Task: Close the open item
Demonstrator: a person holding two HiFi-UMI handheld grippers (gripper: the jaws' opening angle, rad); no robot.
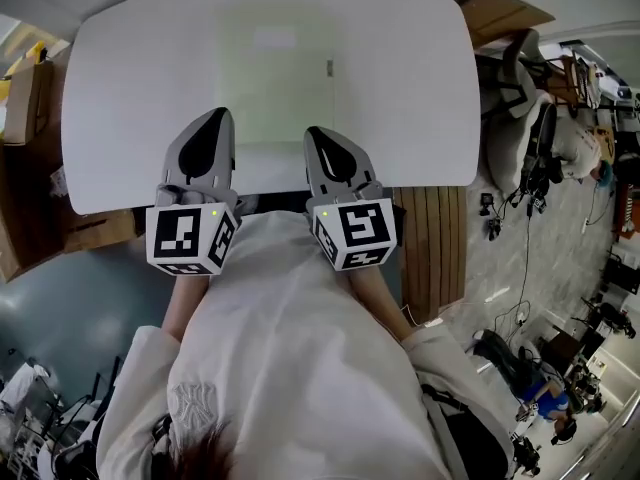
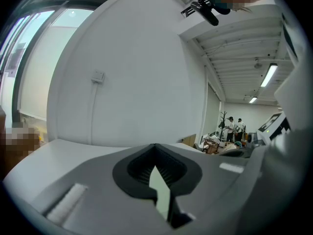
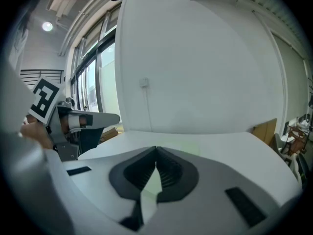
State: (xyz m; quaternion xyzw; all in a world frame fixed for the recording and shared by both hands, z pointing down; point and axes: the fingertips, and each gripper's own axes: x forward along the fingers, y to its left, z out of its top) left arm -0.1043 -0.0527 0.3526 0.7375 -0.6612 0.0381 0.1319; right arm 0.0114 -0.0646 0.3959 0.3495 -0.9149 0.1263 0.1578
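Left tool and right tool side by side, jaws apparently closed.

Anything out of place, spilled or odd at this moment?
Nothing is spilled or damaged. What stands out is that no open item shows in any view. The white table shows only a faint greenish patch, and the left gripper and right gripper are shut and empty over its near edge.

A lab-like open workshop: right of the right tool stand office chairs, cables on the floor and a cardboard box; strip lights hang overhead, with people beyond.
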